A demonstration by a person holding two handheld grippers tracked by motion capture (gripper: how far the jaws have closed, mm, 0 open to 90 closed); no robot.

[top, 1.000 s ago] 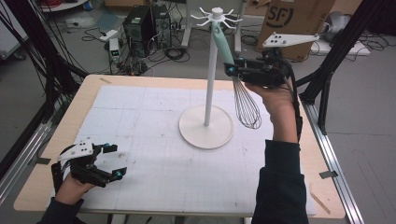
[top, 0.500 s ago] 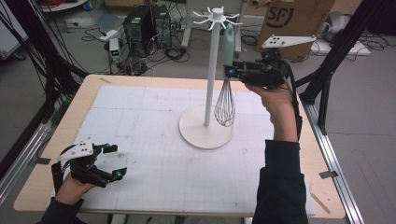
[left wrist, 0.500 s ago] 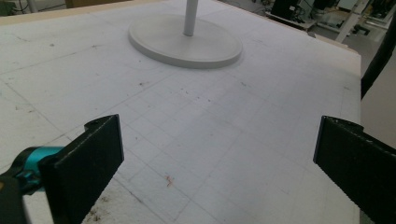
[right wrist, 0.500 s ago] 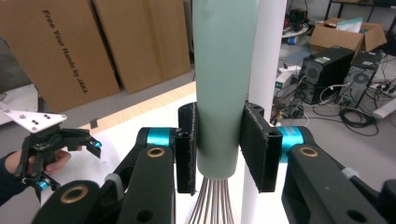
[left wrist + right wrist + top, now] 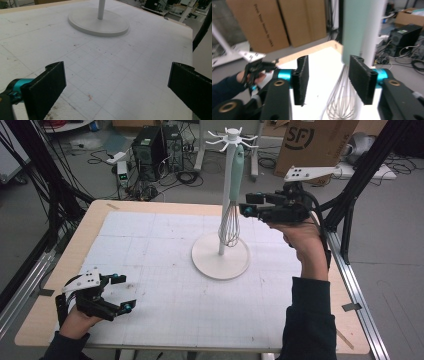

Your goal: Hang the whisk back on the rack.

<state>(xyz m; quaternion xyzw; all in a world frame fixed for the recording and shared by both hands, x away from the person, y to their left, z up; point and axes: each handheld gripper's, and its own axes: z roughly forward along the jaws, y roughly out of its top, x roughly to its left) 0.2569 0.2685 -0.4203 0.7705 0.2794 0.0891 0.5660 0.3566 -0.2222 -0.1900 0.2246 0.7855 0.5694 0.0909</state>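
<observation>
A whisk with a mint-green handle and wire head hangs upright from a hook at the top of the white stand, close against its pole. My right gripper is open just right of the whisk at the level of the handle's lower end. In the right gripper view the handle stands just beyond the right jaw, and the space between the jaws holds nothing. My left gripper rests open low over the table's front left, its jaws wide apart over bare mat.
The white gridded mat covers the wooden table. The stand's round base sits mid-table, ahead of the left gripper. Black frame posts flank both table sides. Cardboard boxes and computer gear lie on the floor beyond the far edge.
The right gripper carried the tilted whisk leftward to the stand, then let go. The whisk now hangs straight on the hook. The left gripper has not moved.
</observation>
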